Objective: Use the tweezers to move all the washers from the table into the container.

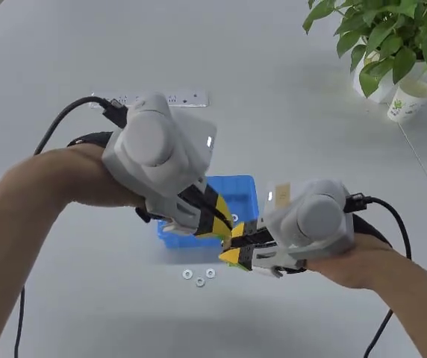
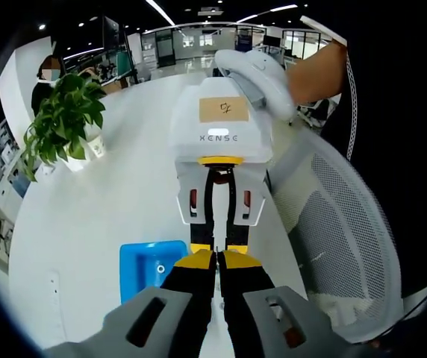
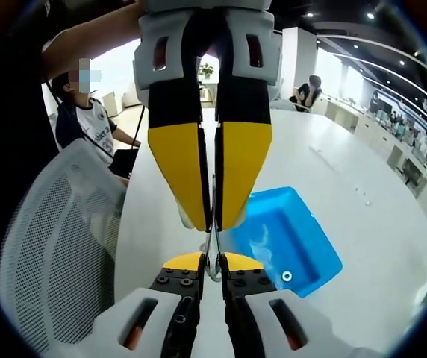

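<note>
Evidently, left tool (image 2: 215, 258) and right tool (image 3: 213, 262) facing, both clenched on tweezers (image 3: 211, 240) (long axis spanning them)

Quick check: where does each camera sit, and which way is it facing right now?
Head view: headset, looking down at the table; both forearms, left gripper and right gripper show.
Left gripper view: rides the left gripper, facing the right gripper head-on; own jaws at bottom.
Right gripper view: faces the left gripper; tweezers between the tips.
Shared: all three show the blue container.
</note>
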{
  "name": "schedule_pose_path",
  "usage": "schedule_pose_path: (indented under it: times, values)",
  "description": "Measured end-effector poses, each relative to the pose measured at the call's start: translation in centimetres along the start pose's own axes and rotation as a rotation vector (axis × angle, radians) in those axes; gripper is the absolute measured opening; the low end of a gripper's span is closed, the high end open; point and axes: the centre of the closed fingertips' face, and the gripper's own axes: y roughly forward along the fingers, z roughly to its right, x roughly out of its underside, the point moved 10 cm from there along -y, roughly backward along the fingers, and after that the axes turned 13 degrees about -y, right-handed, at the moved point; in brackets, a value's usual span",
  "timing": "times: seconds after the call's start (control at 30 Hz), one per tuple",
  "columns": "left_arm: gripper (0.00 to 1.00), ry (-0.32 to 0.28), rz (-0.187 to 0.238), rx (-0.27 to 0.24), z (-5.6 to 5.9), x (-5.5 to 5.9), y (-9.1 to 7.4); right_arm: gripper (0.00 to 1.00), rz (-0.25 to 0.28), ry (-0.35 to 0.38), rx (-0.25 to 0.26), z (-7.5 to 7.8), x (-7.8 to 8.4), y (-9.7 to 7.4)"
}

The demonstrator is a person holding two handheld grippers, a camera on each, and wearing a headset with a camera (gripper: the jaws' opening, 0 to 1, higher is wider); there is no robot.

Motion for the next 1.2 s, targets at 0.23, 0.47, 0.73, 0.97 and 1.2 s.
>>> schedule_pose_path:
  times: [0.23, 0.47, 0.73, 0.97, 1.2]
  values:
    - [0.06, 0.009, -0.004, -0.010, -0.8, -0.8, -0.4, 0.11, 0.005, -0.007, 0.010, 1.2, -0.2, -0.3]
    - [0.06, 0.021, 0.000, -0.020, -2.0, -1.4, -0.8, 0.11, 0.007, -0.014, 0.024, 2.6, -0.3, -0.7]
    - [0.06, 0.028, 0.000, -0.027, -3.4, -1.5, -0.8, 0.11, -0.002, -0.024, 0.034, 4.1, 0.0, -0.5]
    - [0.06, 0.026, -0.005, -0.030, -4.7, -1.1, -0.3, 0.11, -0.005, -0.024, 0.033, 5.0, 0.7, 0.2]
    - [0.06, 0.026, -0.010, -0.035, -5.7, -0.7, 0.3, 0.11, -0.010, -0.024, 0.029, 5.9, 1.4, 0.8]
